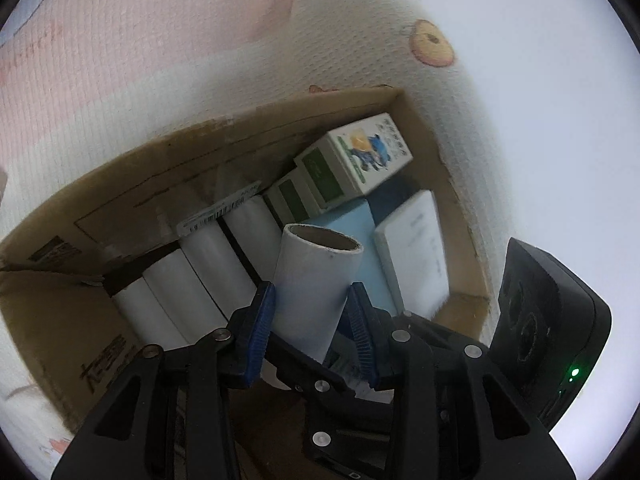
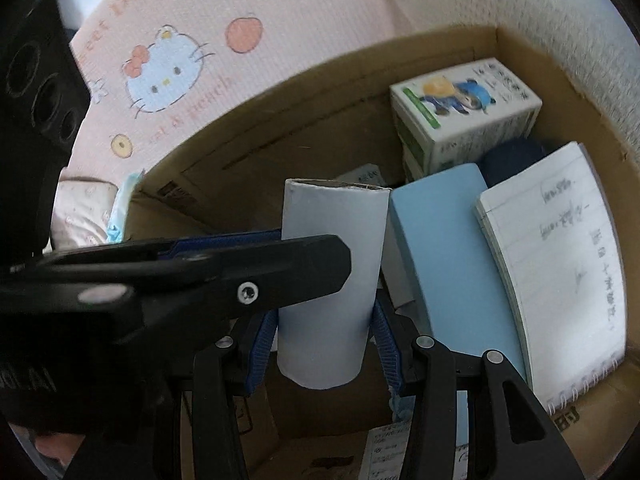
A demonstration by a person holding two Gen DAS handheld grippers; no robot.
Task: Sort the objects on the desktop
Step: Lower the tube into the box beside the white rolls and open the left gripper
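Note:
A white paper roll with a cardboard core (image 1: 316,284) is held over an open cardboard box (image 1: 120,184). My left gripper (image 1: 312,312) is shut on the roll's lower part. My right gripper (image 2: 324,340) is shut on the same roll (image 2: 332,264) from below; the left gripper's black finger (image 2: 224,272) crosses in front of the roll. Inside the box lie three white rolls (image 1: 208,264) side by side, green-and-white cartons (image 1: 352,156), a light blue box (image 2: 444,256) and a spiral notebook (image 2: 560,264).
The box sits on a pink and white cartoon-print cloth (image 2: 168,68). The right gripper's black body (image 1: 548,336) is at the right edge of the left wrist view. A dark blue object (image 2: 512,156) lies behind the notebook.

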